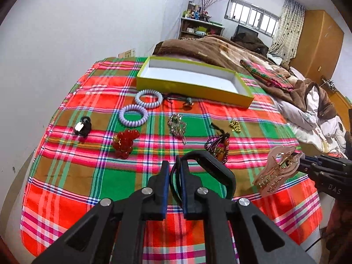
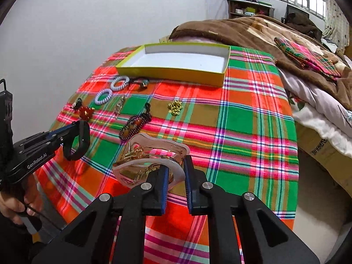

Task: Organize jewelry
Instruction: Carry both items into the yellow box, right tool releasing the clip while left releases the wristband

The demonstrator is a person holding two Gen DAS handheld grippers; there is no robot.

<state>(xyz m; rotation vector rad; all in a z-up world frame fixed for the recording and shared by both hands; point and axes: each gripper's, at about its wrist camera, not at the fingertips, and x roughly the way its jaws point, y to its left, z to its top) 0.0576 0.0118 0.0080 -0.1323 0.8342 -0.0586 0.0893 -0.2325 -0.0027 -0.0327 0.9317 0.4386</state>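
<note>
both grippers loaded: your left gripper (image 1: 175,171) clamps a black rounded plastic bangle (image 1: 211,165); your right gripper (image 2: 176,169) clamps a translucent pink hair claw clip with gold metal spring (image 2: 151,160).
each load hangs clear above the red-green plaid cloth (image 2: 242,132). remaining jewelry lies loose on that cloth: two lilac spiral hair ties (image 1: 140,107), red bead cluster (image 1: 125,142), small gold bells (image 2: 175,107). yellow-walled shallow cardboard box, white inside (image 1: 191,88), sits beyond them, nothing in it.

Two coil rings (image 1: 148,98) (image 1: 134,114) lie at eleven o'clock, one box (image 1: 193,88) at twelve. One red bead cluster (image 1: 125,142), one gold cluster (image 1: 235,125) and one clip (image 1: 276,171) complete it.
</note>
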